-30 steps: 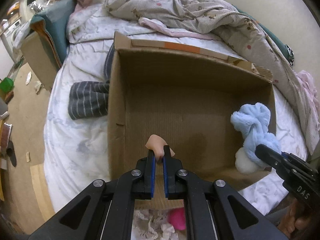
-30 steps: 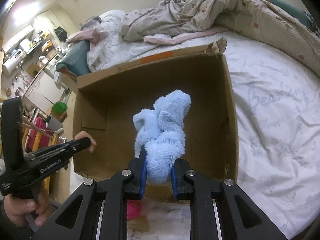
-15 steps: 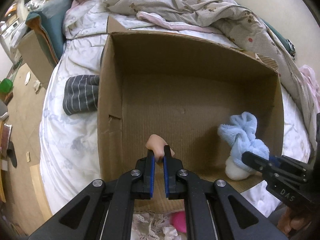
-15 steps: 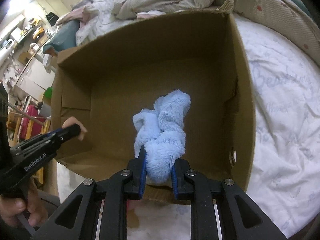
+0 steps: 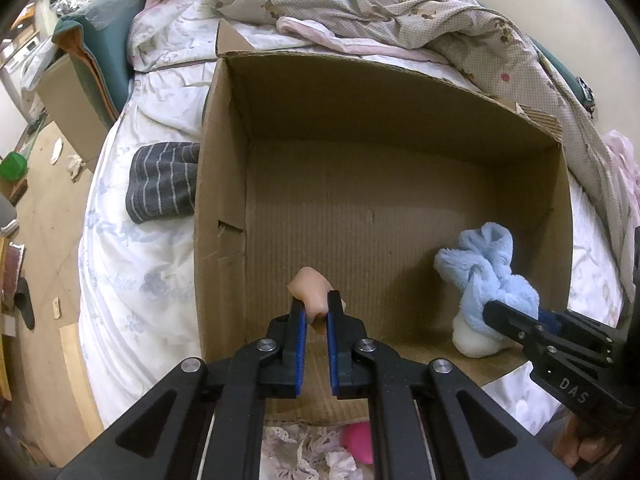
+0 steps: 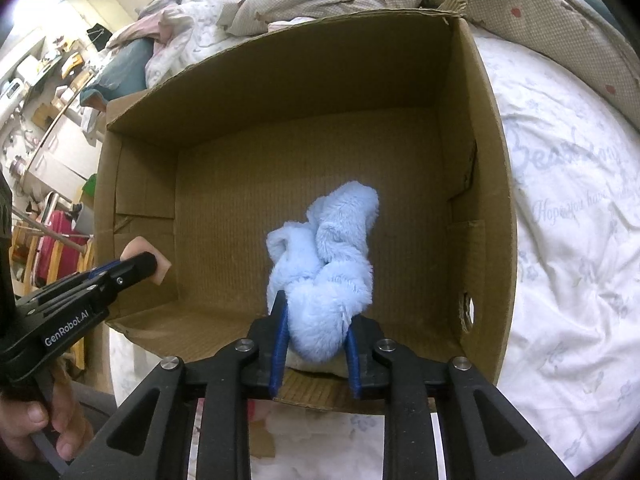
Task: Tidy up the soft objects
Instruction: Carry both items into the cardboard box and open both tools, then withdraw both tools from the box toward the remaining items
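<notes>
Gripping a small peach-coloured soft piece (image 5: pixel 310 290), the left claw (image 5: pixel 316 320) hung over the near left corner of the box (image 5: pixel 224 184), its blue pads closed on the piece. Below it, before the box's near wall, lay white lace fabric (image 5: pixel 304 452) and something pink (image 5: pixel 358 440). The right claw (image 6: pixel 314 334) was clamped on a fluffy blue plush (image 6: pixel 328 264), held low inside the box at the near right side; its white lower end (image 5: pixel 474 340) sat at or near the cardboard floor, though contact could not be told. Apart from these two held things, the box's ribbed floor showed bare. The box stood on a bed (image 5: pixel 120 280) with a white, faintly printed sheet. Just beside the box's left wall lay a dark grey striped cloth (image 5: pixel 160 188). Beyond the far wall a crumpled beige quilt (image 5: pixel 400 12) was heaped across the bed, with a teal pillow (image 5: pixel 104 44) at the far left. Wooden floor (image 5: pixel 40 280) with clutter ran along the bed's left side.
</notes>
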`<state>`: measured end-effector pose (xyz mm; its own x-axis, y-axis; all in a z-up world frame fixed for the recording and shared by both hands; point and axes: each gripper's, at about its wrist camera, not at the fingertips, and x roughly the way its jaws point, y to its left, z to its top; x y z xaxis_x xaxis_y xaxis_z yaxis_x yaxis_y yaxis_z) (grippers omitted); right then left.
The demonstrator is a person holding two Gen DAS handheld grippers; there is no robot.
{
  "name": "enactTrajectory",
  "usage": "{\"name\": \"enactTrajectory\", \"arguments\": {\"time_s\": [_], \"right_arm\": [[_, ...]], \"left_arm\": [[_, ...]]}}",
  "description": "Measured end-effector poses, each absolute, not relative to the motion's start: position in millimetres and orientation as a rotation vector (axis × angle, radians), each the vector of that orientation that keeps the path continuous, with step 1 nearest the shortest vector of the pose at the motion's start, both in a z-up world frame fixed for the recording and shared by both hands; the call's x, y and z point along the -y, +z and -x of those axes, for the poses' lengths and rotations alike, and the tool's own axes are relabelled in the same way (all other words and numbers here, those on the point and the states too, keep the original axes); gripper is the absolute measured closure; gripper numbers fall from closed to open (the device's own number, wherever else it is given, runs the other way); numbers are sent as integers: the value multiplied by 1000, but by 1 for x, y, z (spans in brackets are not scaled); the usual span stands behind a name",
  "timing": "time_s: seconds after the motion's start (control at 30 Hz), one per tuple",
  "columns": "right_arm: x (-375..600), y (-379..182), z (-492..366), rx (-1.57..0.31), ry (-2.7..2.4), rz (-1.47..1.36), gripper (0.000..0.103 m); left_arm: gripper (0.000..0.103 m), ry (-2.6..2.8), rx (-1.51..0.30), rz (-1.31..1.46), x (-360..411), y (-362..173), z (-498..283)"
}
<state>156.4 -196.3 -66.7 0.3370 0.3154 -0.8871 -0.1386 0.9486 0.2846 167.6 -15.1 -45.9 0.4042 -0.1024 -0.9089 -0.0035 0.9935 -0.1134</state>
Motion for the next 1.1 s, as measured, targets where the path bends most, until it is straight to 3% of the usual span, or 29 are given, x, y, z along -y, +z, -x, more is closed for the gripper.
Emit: {"name": "enactTrajectory", "arguments": {"time_s": [0.23, 0.37, 0.47, 0.5, 0.57, 0.73, 0.8, 1.0, 1.07, 1.1], "right_arm": [[201, -68, -155, -1192, 298, -189, 73], [203, -65, -156, -1180, 296, -193, 68], [207, -58, -154, -1140, 296, -227, 27], [209, -55, -154, -1121, 293, -234, 27], [211, -51, -153, -1100, 289, -237, 27], [219, -41, -151, -1058, 279, -283, 15], [221, -35, -150, -1026, 281, -297, 1], [228, -25, -147, -976, 274, -329, 0], [228, -24, -144, -978, 276, -329, 0], [229, -23, -143, -974, 274, -327, 0]], "left_arm": [[95, -62, -1150, 104, 15, -44, -167], [84, -64, -1144, 100, 17, -42, -166], [73, -72, -1133, 104, 19, -39, -166], [69, -73, -1128, 104, 20, -37, -166], [42, -62, -1117, 100, 20, -34, -165], [40, -61, -1067, 100, 18, -22, -165], [40, -47, -1071, 119, 13, -21, -165], [39, -26, -1036, 133, 6, -11, -159], [27, -23, -1036, 156, 3, -7, -157], [26, -29, -1040, 171, 2, -5, -156]]}}
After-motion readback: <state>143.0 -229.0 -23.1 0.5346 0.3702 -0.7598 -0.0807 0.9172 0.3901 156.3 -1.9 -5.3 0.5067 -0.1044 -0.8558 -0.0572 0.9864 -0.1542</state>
